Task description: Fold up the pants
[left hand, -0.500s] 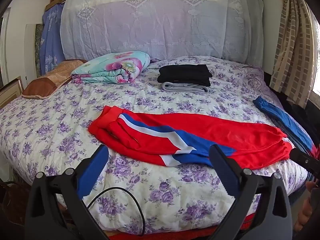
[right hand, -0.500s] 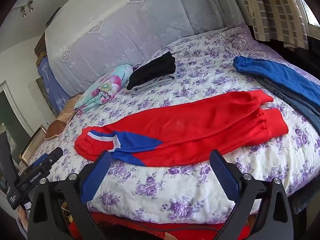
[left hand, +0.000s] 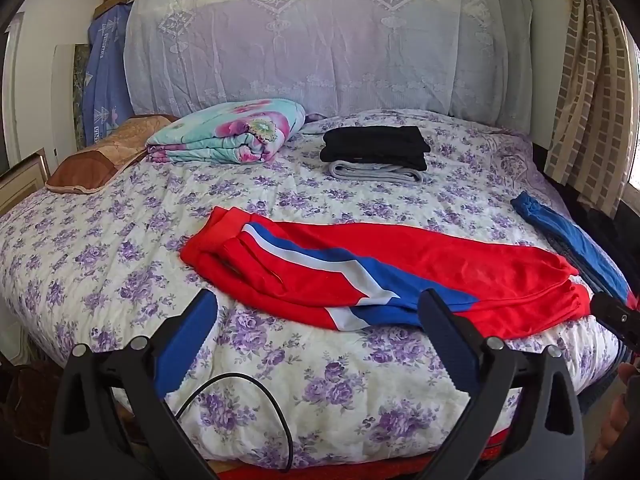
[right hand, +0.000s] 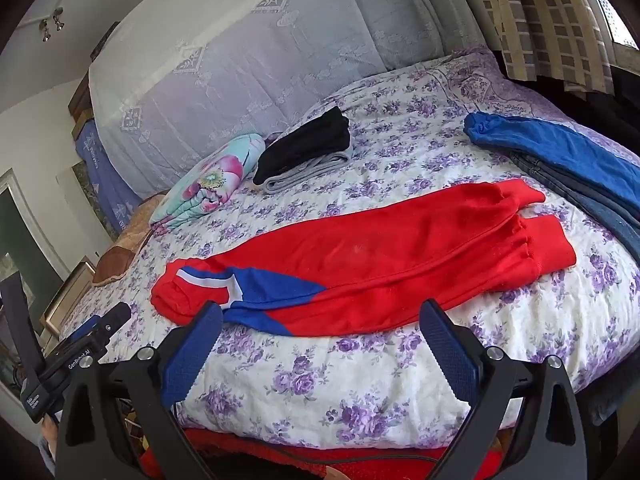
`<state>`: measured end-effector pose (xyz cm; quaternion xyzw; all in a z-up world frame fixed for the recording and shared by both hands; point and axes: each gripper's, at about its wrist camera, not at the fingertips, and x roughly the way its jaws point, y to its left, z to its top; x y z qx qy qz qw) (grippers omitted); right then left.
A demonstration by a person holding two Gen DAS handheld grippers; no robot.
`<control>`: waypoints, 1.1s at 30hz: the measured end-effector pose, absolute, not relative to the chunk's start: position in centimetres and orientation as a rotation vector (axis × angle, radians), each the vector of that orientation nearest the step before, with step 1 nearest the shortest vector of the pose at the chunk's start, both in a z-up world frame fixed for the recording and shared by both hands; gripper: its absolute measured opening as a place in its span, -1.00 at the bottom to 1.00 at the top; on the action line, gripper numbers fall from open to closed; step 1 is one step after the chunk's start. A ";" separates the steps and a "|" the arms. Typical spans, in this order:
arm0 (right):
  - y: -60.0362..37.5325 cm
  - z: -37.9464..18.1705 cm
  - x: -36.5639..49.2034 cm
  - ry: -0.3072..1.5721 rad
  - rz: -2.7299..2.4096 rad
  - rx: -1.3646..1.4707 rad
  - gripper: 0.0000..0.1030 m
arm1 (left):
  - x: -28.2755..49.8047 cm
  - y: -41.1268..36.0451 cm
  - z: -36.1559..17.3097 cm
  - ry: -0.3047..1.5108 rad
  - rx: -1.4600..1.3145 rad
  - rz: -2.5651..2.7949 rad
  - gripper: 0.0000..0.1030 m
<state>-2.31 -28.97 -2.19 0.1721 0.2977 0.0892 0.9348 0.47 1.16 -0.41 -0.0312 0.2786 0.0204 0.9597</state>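
Left wrist view shows the left claw (left hand: 316,336) spread wide with nothing in it, hanging over the near edge of the bed (left hand: 100,280) with its white and purple flower cover. Right wrist view shows the right claw (right hand: 320,340) the same way, spread wide and bare.

The red track pants with the blue and white stripe (left hand: 400,272) lie flat along the near edge of the bed. The waist is toward the left side and the leg ends toward the right side. The two legs look laid one on top of the other, so the first fold, leg onto leg, seems done. The long shape is not yet folded short, so I think that part is left.

Near the head of the bed sits a neat pile of black and grey folded clothes (left hand: 376,152), likely finished ones. Blue clothes (right hand: 560,160) wait at the right edge, not folded yet
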 end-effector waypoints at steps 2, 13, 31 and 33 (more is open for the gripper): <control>-28.8 -2.2 -2.3 0.610 0.183 0.352 0.93 | 0.5 1.1 -0.5 0.564 -0.063 0.043 0.91; -29.0 -2.2 -2.4 0.607 0.182 0.362 0.93 | 0.5 0.9 -1.1 0.571 -0.059 0.048 0.91; -29.0 -2.2 -2.4 0.605 0.181 0.363 0.93 | 0.6 0.9 -1.2 0.573 -0.060 0.047 0.91; -29.0 -2.2 -2.4 0.603 0.181 0.362 0.93 | 0.6 0.9 -1.2 0.573 -0.058 0.048 0.91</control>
